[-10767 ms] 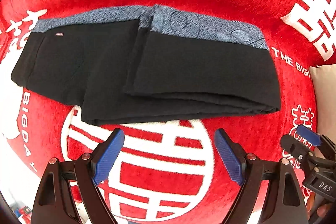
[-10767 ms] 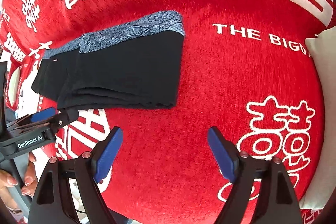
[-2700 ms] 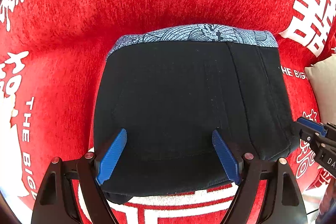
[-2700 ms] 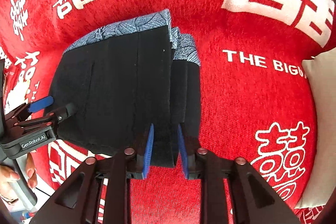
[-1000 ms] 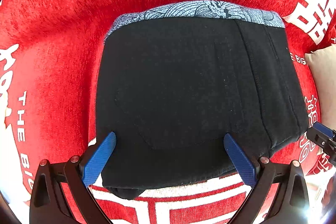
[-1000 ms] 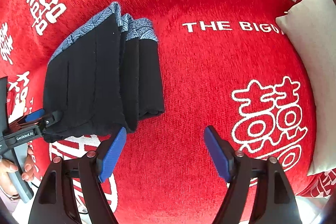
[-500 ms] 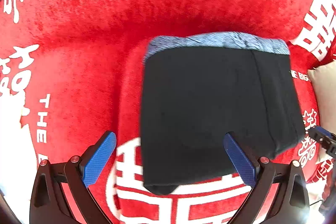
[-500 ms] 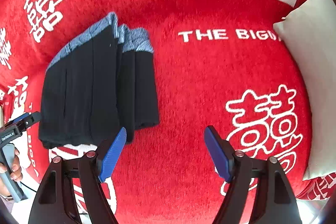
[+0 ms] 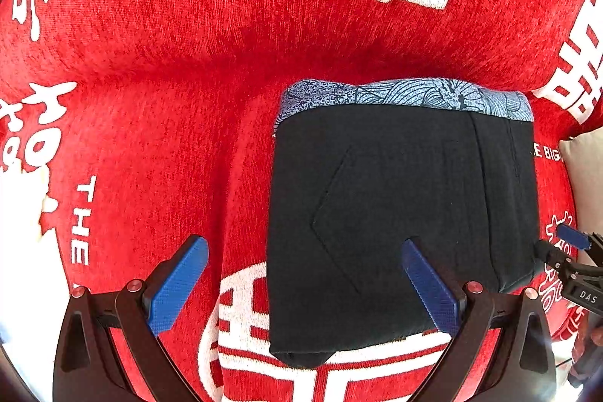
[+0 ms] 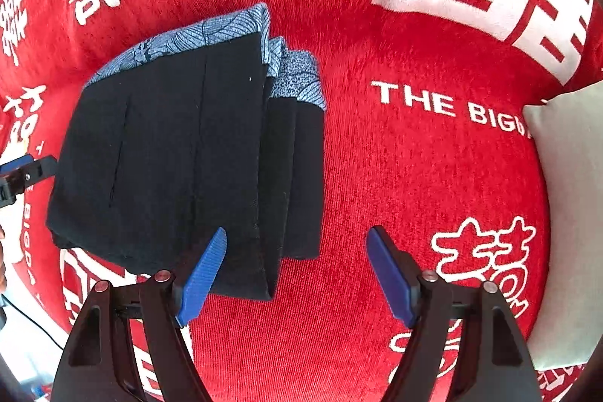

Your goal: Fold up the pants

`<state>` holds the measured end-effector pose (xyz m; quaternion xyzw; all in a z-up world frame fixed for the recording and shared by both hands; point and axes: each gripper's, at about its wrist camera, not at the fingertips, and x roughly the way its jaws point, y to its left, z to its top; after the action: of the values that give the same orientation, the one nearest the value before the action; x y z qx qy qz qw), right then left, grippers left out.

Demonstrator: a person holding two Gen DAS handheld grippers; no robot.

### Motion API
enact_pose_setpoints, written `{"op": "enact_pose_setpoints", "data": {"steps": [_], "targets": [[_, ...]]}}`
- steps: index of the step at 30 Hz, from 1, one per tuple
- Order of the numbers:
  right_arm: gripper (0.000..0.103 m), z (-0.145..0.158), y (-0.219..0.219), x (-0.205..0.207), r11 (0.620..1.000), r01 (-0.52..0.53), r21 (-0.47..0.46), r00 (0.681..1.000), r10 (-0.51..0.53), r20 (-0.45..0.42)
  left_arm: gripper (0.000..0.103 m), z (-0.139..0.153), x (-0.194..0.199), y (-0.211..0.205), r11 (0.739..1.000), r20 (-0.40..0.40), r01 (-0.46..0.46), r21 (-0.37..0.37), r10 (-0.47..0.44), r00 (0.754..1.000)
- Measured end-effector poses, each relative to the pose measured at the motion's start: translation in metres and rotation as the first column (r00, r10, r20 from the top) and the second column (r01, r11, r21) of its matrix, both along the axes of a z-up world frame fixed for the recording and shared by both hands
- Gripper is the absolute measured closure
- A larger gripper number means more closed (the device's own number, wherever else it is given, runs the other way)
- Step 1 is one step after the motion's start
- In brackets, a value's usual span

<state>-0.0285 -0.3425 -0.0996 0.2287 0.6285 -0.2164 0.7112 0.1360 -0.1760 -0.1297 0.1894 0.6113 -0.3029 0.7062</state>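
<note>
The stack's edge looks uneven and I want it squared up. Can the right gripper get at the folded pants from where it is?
Probably yes: the right gripper is open just above the pants, nothing between.

Likely home, bed or sofa: red blanket (image 10: 377, 176) with white wedding characters as surface, pale pillow (image 10: 565, 213) at blanket's edge.

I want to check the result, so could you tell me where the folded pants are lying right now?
The folded pants lie on the red blanket, left of centre in the right wrist view, left of the "THE BIG" lettering.
</note>
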Motion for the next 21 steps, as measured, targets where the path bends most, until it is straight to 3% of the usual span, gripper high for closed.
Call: {"op": "enact_pose_setpoints", "data": {"steps": [6, 11, 14, 21], "targets": [[0.021, -0.005, -0.023, -0.014, 0.991, 0.080, 0.110, 0.996, -0.083, 0.021, 0.000, -0.007, 0.013, 0.001, 0.999, -0.035, -0.007, -0.033, 0.005, 0.999], [0.021, -0.006, -0.051, -0.022, 0.949, 0.117, 0.292, 0.974, -0.167, 0.150, 0.000, -0.016, 0.035, 0.005, 0.991, -0.129, -0.009, -0.136, -0.009, 0.992], [0.021, -0.015, -0.065, -0.016, 0.926, 0.080, 0.368, 0.963, -0.167, 0.211, 0.000, -0.030, 0.051, 0.001, 0.985, -0.199, 0.007, -0.171, -0.041, 0.979], [0.021, -0.059, -0.086, -0.004, 0.871, -0.006, 0.492, 0.963, -0.127, 0.237, 0.000, -0.067, 0.071, -0.004, 0.976, -0.348, 0.023, -0.216, -0.099, 0.932]]}}
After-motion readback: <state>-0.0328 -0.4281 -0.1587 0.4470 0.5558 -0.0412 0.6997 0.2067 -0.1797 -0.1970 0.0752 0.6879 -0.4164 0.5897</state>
